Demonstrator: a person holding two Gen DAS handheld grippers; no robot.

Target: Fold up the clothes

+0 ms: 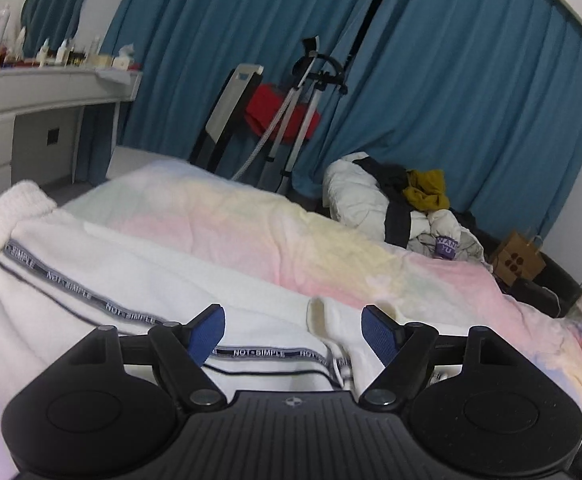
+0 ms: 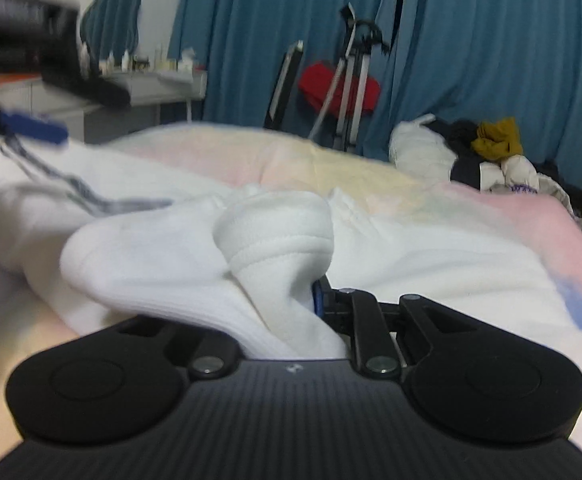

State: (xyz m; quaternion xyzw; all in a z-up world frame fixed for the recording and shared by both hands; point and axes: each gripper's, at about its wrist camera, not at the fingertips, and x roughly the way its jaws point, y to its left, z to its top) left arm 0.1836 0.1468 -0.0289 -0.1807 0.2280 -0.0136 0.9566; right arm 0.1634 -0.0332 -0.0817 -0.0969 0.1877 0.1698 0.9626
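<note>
1. The bed fills the room's middle under a pastel pink-and-yellow cover, with blue curtains hanging behind its far side.
2. White trousers lie spread across the near side of the bed, the elastic waistband at the left edge, and a grey side stripe reading "NOT SIMPLE" runs along the leg toward the near edge.
3. Over at the bed's far right corner, a heap of clothes sits there, white and black with a mustard piece on top.
4. Beyond the far edge stands a garment steamer with something red draped on it.
5. A white desk stands to the left, with bottles lined along its top.
6. Left gripper: jaws spread wide above the stripe near the trouser cuff, with nothing pinched between the blue pads.
7. Right gripper: jaws drawn close together, pinching a bunched fold of the trousers' white cloth; the cuff bulges up in front of it. One finger is buried under the cloth.
8. In the right wrist view, the left gripper shows blurred at the top left, above the trousers.
</note>
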